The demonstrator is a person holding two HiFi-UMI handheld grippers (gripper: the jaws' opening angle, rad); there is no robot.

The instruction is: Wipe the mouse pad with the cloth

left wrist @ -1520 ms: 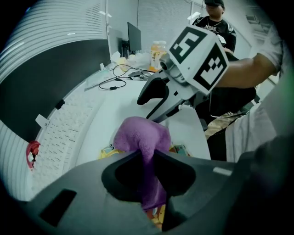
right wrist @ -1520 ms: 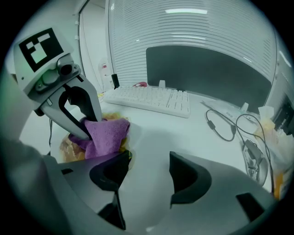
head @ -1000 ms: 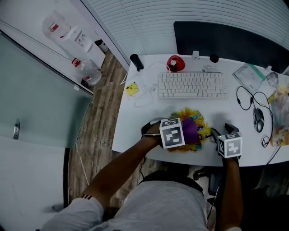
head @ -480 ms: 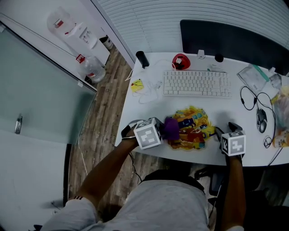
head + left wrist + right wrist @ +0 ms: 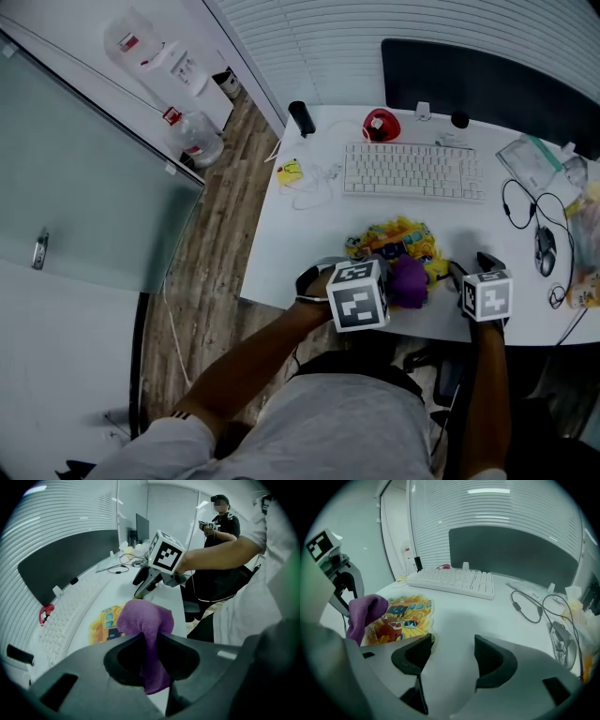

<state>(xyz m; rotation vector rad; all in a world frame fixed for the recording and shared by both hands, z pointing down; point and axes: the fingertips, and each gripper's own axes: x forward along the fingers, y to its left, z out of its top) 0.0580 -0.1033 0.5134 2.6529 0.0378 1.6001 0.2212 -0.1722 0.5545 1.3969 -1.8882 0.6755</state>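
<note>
Jaws of left gripper (image 5: 150, 643) clamped on the purple cloth (image 5: 143, 619), wad on the mouse pad's (image 5: 394, 239) near-right corner — pad runs off toward the keyboard (image 5: 412, 171) and leftward — right gripper (image 5: 452, 656) gapes empty just beside its right edge.

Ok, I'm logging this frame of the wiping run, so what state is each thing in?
left claw: shut on the purple terry cloth.
purple terry cloth: bunched, at the near edge of the yellow cartoon-printed mouse pad.
yellow cartoon-printed mouse pad: flat on the white desk.
right claw: open, empty, beside the pad.
</note>
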